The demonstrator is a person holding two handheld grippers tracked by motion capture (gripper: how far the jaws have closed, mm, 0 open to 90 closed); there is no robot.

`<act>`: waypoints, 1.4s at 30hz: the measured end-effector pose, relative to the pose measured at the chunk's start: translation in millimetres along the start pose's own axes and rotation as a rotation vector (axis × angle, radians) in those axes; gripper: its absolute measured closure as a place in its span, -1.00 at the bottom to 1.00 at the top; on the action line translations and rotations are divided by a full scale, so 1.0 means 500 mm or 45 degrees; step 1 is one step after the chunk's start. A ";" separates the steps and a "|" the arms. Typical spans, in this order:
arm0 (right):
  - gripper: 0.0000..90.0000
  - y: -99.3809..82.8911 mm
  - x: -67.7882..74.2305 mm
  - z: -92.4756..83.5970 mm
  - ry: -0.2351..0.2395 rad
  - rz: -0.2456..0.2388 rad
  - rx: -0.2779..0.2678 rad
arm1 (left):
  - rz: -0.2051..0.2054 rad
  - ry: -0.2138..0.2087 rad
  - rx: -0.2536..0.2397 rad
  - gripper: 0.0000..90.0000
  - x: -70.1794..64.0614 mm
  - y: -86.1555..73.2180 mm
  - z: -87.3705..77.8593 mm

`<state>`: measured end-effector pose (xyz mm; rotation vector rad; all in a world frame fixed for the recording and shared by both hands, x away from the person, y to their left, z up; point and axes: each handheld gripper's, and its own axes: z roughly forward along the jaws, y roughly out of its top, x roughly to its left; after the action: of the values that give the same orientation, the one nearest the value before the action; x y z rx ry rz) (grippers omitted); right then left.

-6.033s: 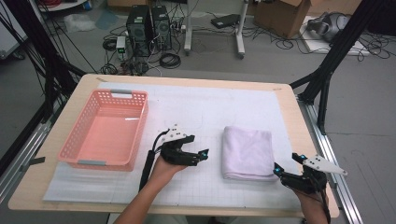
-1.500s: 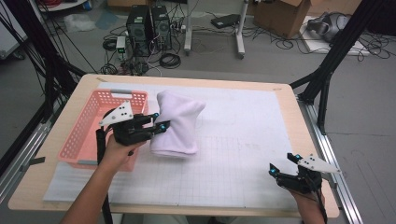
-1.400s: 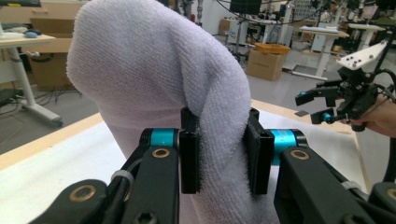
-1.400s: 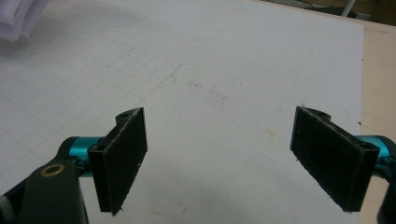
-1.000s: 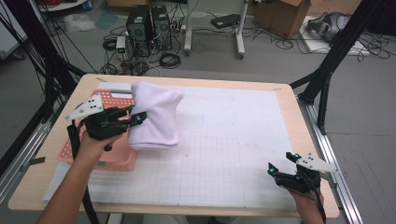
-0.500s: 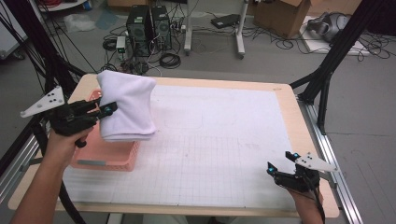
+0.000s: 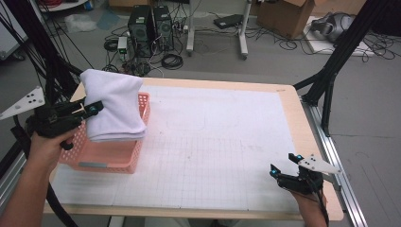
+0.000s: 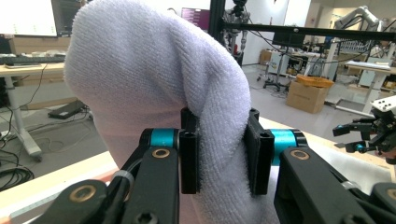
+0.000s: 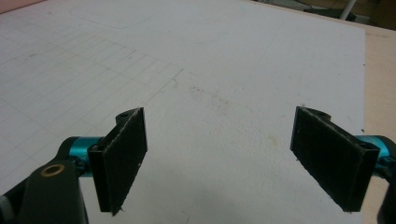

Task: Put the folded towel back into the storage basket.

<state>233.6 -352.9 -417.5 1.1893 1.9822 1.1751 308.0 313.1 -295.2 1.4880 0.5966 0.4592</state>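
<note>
Above the pink basket (image 7: pixel 106 158), left claw (image 7: pixel 97 108) grips white towel (image 7: pixel 113 106)

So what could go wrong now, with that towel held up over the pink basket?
The left tool pinches just one fold of the white towel, so the rest could unfold or slip free. The towel also hangs partly over the pink basket's right rim; released here, it might drape over the edge onto the table rather than land inside.
</note>
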 end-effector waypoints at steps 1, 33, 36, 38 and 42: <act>-0.62 -0.001 -0.001 0.001 -0.001 -0.002 -0.002 | -0.003 0.000 0.000 0.59 0.002 0.000 -0.002; -0.61 -0.002 0.005 0.008 -0.013 -0.024 0.007 | -0.073 -0.004 0.071 0.59 0.056 -0.061 -0.053; -0.61 -0.004 0.006 0.010 -0.015 -0.021 0.011 | -0.094 0.005 0.082 0.58 0.062 -0.074 -0.050; -0.61 -0.005 0.005 0.011 -0.015 -0.029 0.014 | -0.102 0.014 0.097 0.58 0.066 -0.084 -0.046; -0.61 -0.004 0.007 0.012 -0.016 -0.027 0.016 | -0.115 0.024 0.124 0.58 0.072 -0.103 -0.040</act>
<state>235.9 -348.0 -422.3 1.1761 1.9907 1.1433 319.4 349.0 -349.1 1.5433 0.7067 0.3793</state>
